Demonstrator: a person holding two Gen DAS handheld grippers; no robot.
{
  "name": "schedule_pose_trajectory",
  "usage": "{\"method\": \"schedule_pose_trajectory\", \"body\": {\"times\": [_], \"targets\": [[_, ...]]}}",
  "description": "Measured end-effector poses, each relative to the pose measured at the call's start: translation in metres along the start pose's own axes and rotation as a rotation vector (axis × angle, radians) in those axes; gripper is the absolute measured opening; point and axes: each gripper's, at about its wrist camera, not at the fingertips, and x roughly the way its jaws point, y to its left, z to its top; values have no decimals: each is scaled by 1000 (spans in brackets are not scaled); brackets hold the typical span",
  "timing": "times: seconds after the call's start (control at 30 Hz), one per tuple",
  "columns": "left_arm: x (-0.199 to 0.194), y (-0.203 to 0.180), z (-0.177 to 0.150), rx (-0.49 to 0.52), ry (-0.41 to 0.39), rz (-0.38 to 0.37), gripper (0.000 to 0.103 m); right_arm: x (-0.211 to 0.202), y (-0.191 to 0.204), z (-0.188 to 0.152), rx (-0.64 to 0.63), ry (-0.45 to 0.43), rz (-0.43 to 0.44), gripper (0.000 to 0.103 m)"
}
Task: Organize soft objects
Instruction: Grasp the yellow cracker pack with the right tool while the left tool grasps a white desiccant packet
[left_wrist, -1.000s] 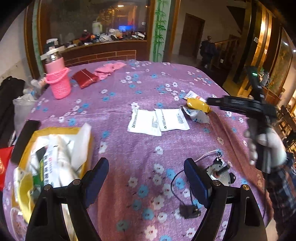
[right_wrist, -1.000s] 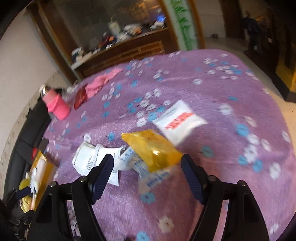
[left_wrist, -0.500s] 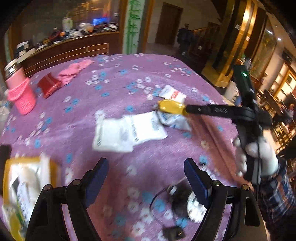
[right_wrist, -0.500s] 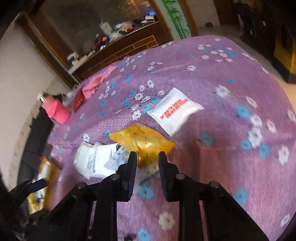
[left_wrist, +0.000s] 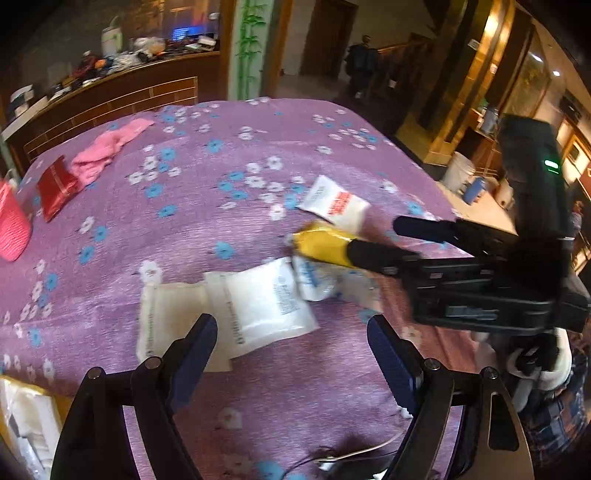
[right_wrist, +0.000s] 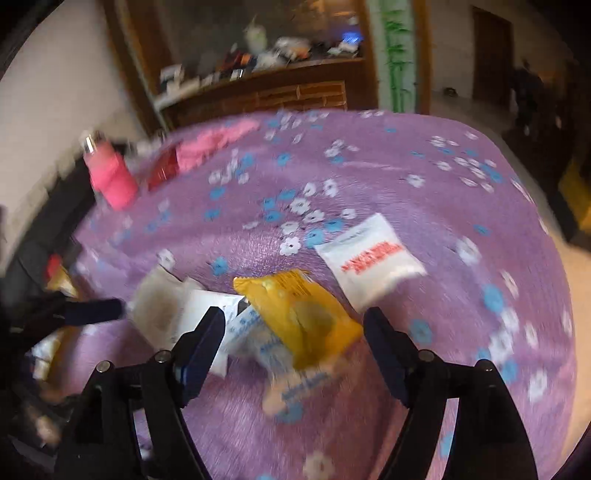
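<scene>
Both grippers hang over a table under a purple floral cloth (left_wrist: 207, 229), each with its jaws spread wide and nothing between them. The left gripper (left_wrist: 291, 360) sits just above the near edge of two white packets (left_wrist: 258, 302) that overlap side by side on the cloth, the left one looking more cream. Right of them, a yellow pouch (right_wrist: 301, 317) lies partly on top of a white-and-blue packet (right_wrist: 258, 341), and both fall between the fingers of the right gripper (right_wrist: 295, 339) in its own view; whether the fingers touch the pouch cannot be told through the blur. From the left wrist view the right gripper (left_wrist: 373, 240) reaches in from the right, one fingertip at the pouch's right end. Just beyond the pouch lies a white packet with red print (left_wrist: 334, 205), apart from the pile. At the far left of the table are a pink cloth (left_wrist: 110, 151), a red pouch (left_wrist: 57, 188) beside it, and a pink bottle (right_wrist: 110, 177). A yellow bag holding white packs (left_wrist: 26, 417) sits at the near left edge, and a dark cable (left_wrist: 351, 454) lies on the cloth near the left gripper.
</scene>
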Motion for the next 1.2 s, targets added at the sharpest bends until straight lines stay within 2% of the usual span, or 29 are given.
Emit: {"method": "schedule_pose_trajectory", "body": {"times": [0.03, 0.1, 0.3, 0.37, 0.53, 0.7, 0.87, 0.9, 0.93, 0.97, 1.0, 1.03, 1.1, 1.2], "targets": [[1, 3, 0, -7, 2, 4, 86, 11, 3, 3, -16, 25, -12, 76], [-1, 11, -3, -26, 9, 17, 86, 27, 2, 6, 4, 62, -7, 48], [-7, 17, 1, -17, -6, -14, 86, 1, -44, -15, 241, 28, 101, 40], [-1, 10, 6, -5, 1, -33, 86, -20, -66, -30, 342, 2, 141, 40], [29, -15, 21, 72, 38, -73, 87, -49, -94, -55, 454, -72, 190, 37], [66, -36, 34, 144, 99, -38, 88, -50, -103, -57, 484, -94, 239, 37], [103, -56, 36, 247, 178, 76, 92, -38, -99, -57, 451, -48, 248, 38], [108, -59, 34, 263, 197, 92, 87, -34, -98, -58, 438, -29, 239, 40], [109, -62, 32, 275, 193, 92, 80, -31, -95, -59, 423, -11, 235, 48], [108, -65, 32, 285, 191, 85, 66, -28, -92, -58, 401, 2, 221, 60], [107, -66, 32, 288, 193, 57, 59, -28, -90, -58, 390, 7, 207, 65], [103, -67, 32, 289, 181, 49, 58, -27, -87, -58, 375, 10, 187, 71], [97, -63, 34, 259, 176, 31, 54, -24, -82, -60, 334, 21, 149, 72], [89, -55, 33, 227, 147, 18, 54, -16, -74, -63, 279, 25, 108, 72]]}}
